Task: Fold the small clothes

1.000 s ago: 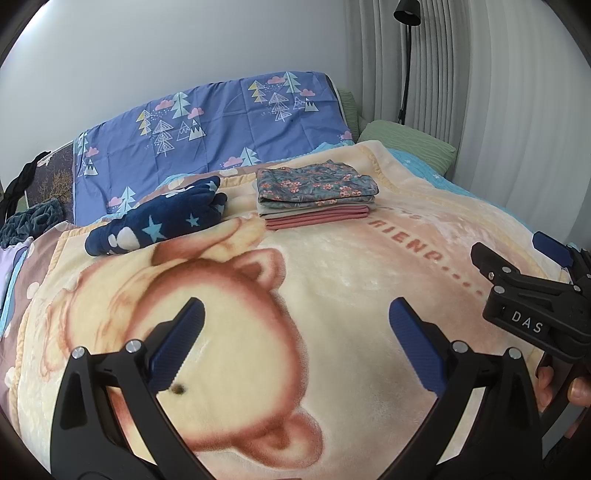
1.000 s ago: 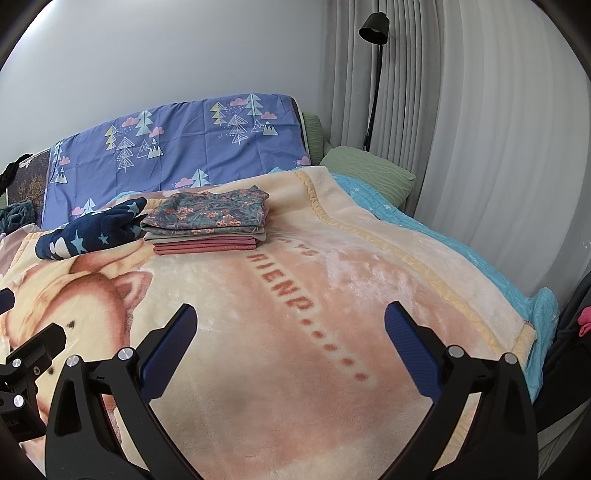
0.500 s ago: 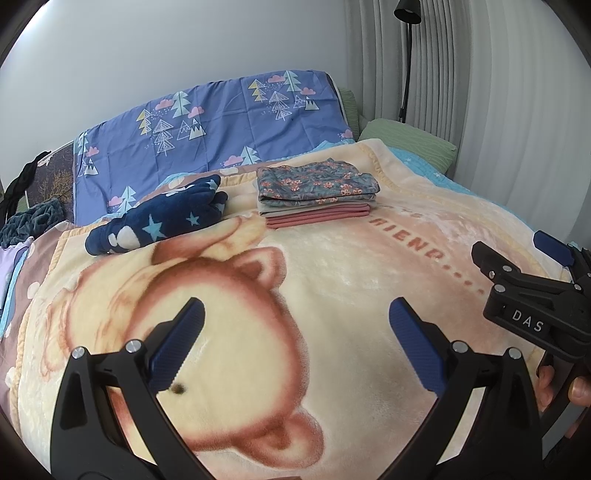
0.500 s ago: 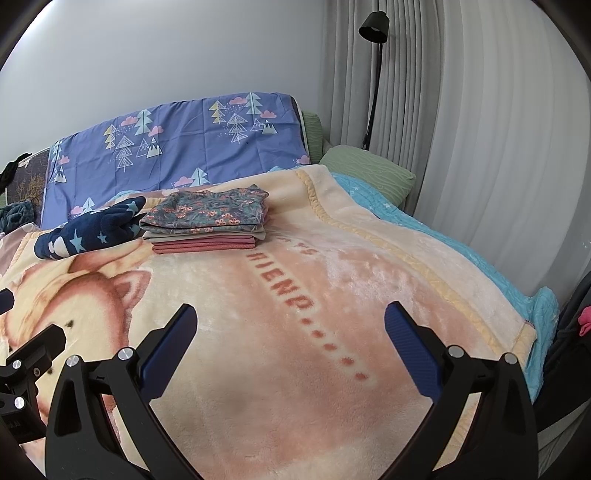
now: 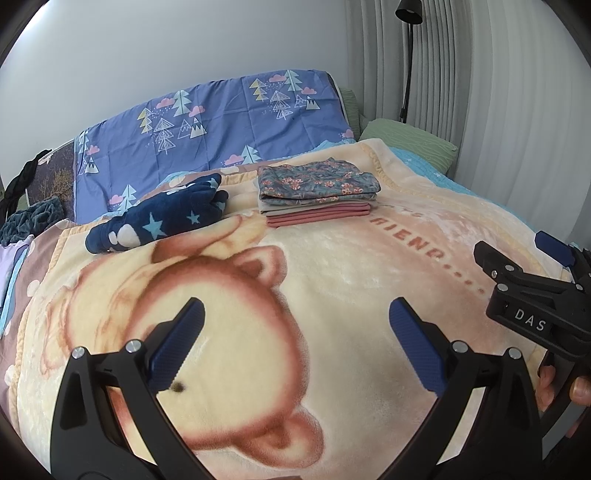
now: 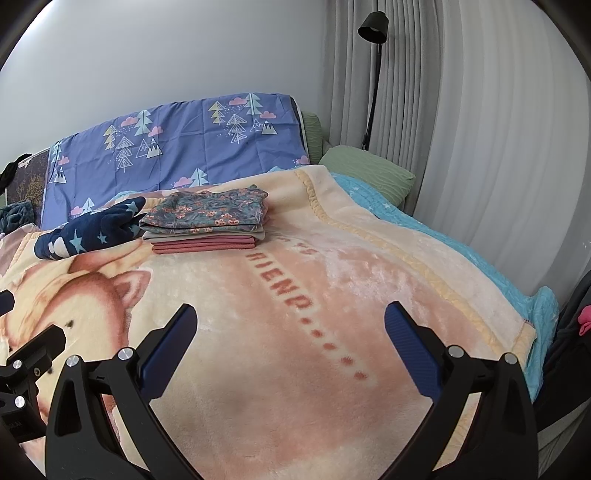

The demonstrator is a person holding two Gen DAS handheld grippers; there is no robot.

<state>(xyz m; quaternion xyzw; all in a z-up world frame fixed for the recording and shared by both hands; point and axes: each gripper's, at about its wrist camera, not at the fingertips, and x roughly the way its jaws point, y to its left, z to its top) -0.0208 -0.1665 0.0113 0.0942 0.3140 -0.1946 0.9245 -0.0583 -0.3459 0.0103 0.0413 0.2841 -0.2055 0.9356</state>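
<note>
A stack of folded clothes (image 5: 317,194), floral piece on top and pink ones beneath, lies at the far side of the bear-print blanket (image 5: 332,288); it also shows in the right wrist view (image 6: 207,223). A dark blue star-print garment (image 5: 159,221) lies unfolded to its left, also seen in the right wrist view (image 6: 92,229). My left gripper (image 5: 295,332) is open and empty above the blanket, well short of the clothes. My right gripper (image 6: 290,332) is open and empty; it appears at the right edge of the left wrist view (image 5: 517,273).
A purple tree-print cover (image 5: 221,125) stands against the wall behind the clothes. A green pillow (image 6: 365,173) and a light blue sheet (image 6: 461,251) lie at the right. A floor lamp (image 6: 373,33) stands by grey curtains (image 6: 480,129). Dark fabric (image 5: 29,218) sits far left.
</note>
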